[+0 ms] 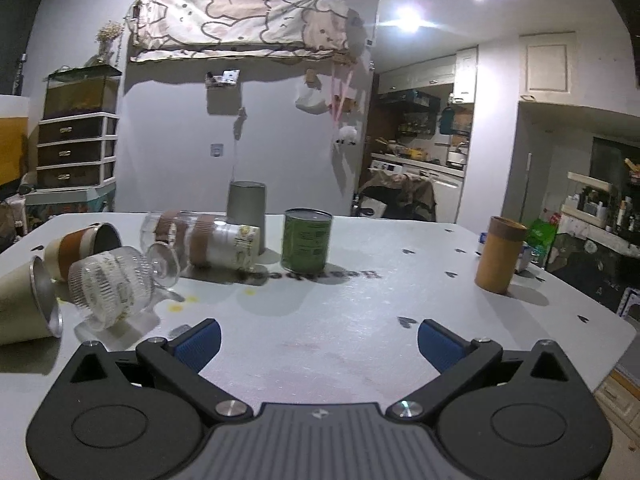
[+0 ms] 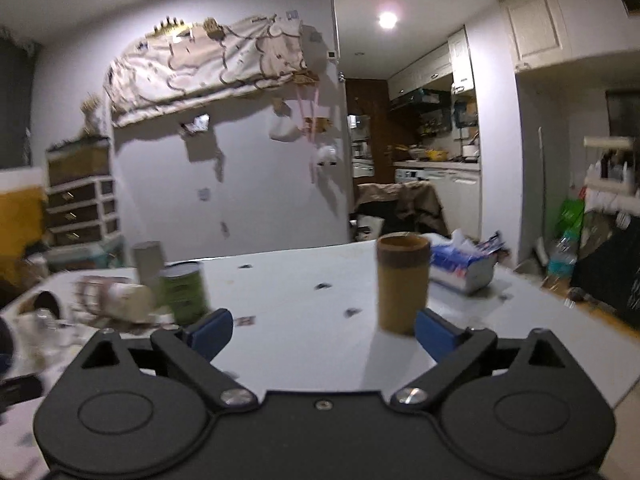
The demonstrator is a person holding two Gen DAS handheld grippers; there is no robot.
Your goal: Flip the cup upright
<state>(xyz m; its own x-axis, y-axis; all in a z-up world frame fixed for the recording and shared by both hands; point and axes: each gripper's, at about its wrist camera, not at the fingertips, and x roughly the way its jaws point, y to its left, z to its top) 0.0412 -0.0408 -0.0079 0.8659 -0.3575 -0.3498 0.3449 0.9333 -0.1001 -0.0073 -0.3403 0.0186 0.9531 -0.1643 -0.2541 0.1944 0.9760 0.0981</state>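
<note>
Left wrist view takes in the broad white tabletop (image 1: 340, 320), with the left hand-held gripper (image 1: 319, 342) low above its near edge, blue-padded fingers spread wide on nothing. Lying on their sides at the left are a long clear glass bottle with brown bands (image 1: 202, 242), a beige steel-rimmed tumbler (image 1: 28, 304), a cream cup with a brown sleeve (image 1: 80, 248) whose mouth faces right, and a ribbed clear glass cup (image 1: 112, 286) resting against the bottle. Upright stand a grey inverted cup (image 1: 247, 210), a green tin can (image 1: 307, 240) and a brown cardboard tube (image 1: 500, 254). Right wrist view, blurred, shows the right hand-held gripper (image 2: 324, 332) likewise spread and empty, the tube just beyond its right finger, a blue tissue pack (image 2: 466, 266) behind.
</note>
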